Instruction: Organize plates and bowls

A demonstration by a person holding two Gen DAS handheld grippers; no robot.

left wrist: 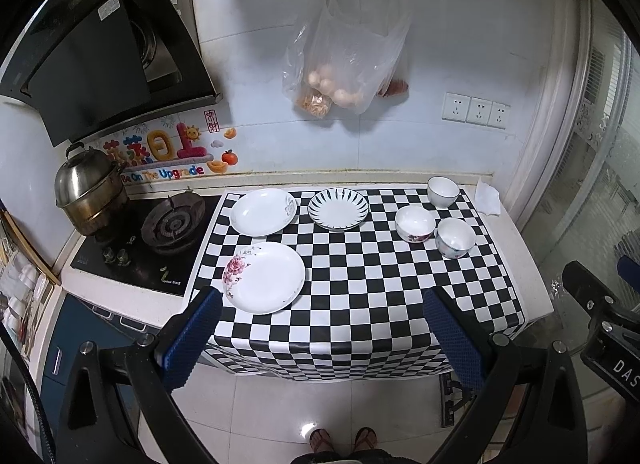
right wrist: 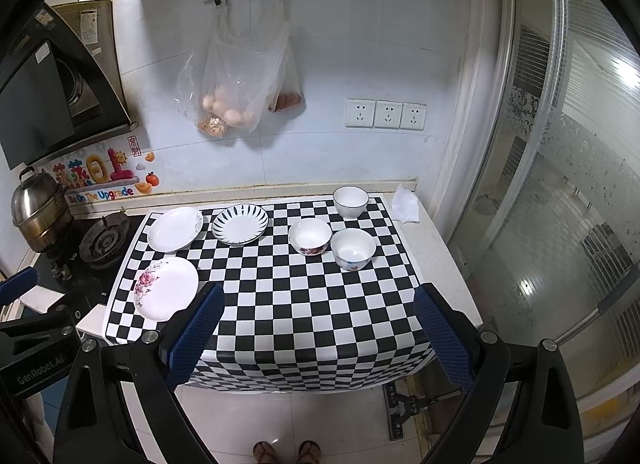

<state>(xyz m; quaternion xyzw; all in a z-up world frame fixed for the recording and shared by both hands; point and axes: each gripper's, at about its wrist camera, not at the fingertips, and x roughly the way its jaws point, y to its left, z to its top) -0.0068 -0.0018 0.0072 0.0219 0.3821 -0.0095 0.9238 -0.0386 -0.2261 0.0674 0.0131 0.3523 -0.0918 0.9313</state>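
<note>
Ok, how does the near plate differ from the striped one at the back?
The near plate has a pink flower spray on one edge; the striped plate has dark radial strokes all round its rim. The near plate looks bigger and sits nearer the stove. Both lie flat, empty, on the checkered cloth.

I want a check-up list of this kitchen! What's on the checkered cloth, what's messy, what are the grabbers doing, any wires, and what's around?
Surface: checkered cloth covers the counter and hangs over its front edge.
Job's things: three plates on the left, flower plate nearest, white plate and striped plate behind; three bowls on the right, none stacked.
Clutter: crumpled tissue at the back right corner.
Grippers: left gripper and right gripper both open, empty, held before the counter.
Cables: nothing seen.
Surroundings: steamer pot on the stove, hanging food bags, wall sockets.
</note>
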